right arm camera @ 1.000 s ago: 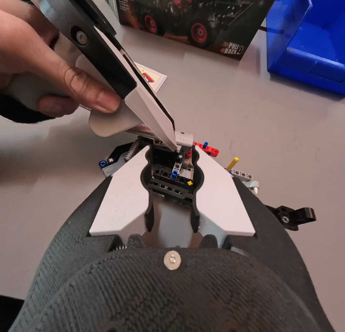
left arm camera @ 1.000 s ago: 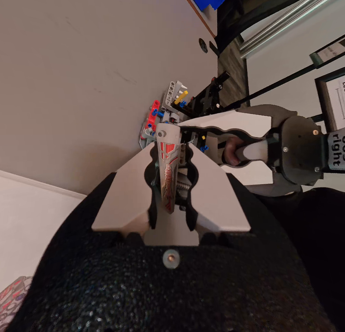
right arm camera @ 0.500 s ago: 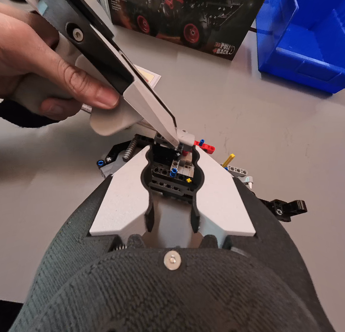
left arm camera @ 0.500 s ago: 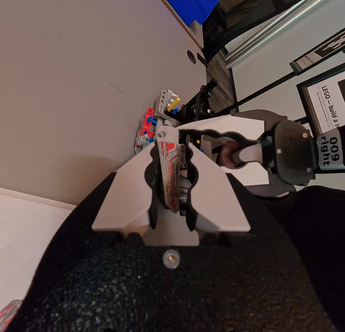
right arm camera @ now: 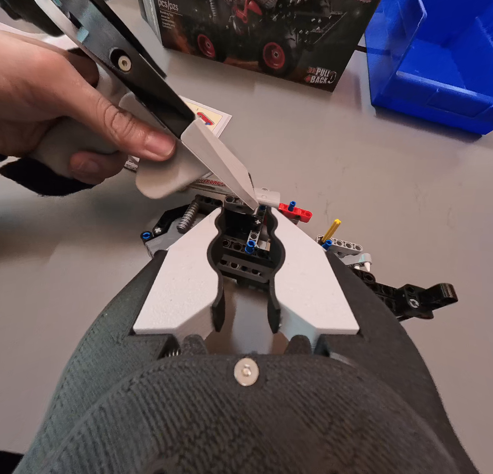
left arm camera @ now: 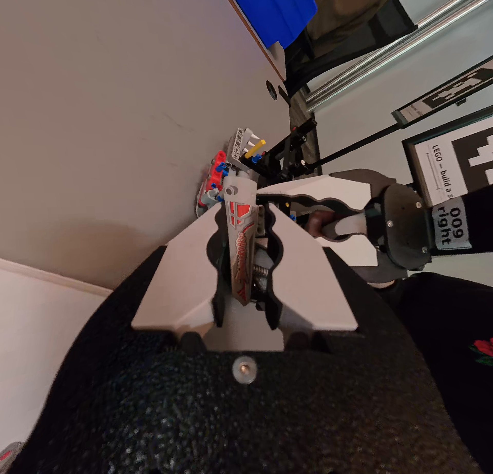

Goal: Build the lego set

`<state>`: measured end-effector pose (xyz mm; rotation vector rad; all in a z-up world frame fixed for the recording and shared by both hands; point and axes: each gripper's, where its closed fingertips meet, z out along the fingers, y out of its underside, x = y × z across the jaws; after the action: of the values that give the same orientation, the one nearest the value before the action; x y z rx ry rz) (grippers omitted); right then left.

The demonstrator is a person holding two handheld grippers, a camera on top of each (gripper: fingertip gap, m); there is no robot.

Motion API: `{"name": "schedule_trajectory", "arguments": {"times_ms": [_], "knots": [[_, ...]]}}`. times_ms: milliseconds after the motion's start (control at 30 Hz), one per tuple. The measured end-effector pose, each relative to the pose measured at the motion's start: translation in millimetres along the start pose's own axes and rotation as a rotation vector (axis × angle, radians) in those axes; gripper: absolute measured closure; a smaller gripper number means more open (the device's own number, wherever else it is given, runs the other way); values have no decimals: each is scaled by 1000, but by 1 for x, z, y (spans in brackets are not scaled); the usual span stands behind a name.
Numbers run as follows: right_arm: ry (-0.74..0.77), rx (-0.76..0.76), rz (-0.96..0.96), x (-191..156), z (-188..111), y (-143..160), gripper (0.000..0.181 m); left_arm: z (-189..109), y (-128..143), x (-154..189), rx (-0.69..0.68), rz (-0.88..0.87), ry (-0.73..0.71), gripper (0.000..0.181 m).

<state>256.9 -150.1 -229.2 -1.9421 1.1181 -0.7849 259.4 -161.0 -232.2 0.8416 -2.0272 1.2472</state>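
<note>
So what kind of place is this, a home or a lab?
Probably a lab or office workstation: a plain grey table, a blue parts bin beside the set's box, and framed marker signs on the wall.

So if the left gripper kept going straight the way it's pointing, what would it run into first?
The left gripper, shut on the grey stickered panel, would probably drive that panel's tip into the red beam with blue pins and the grey toothed piece just ahead, though depth is unclear.
</note>
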Motion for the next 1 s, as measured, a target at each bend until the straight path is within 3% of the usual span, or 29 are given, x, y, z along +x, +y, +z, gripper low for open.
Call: {"name": "schedule_trajectory", "arguments": {"times_ms": [233,433,800,1000], "knots": [[1,10,-14,-5,1,0,160,-1,0,0,12,-44,11,156],[-46,57,46,-10,0,-4,152,-2,1,0,29,-56,38,155],[-1,74,5,-5,2,-6,158,-2,0,-1,33,-35,40,155],[8,65,-41,-8,1,-5,160,-6,3,-1,-18,124,-9,154]]}}
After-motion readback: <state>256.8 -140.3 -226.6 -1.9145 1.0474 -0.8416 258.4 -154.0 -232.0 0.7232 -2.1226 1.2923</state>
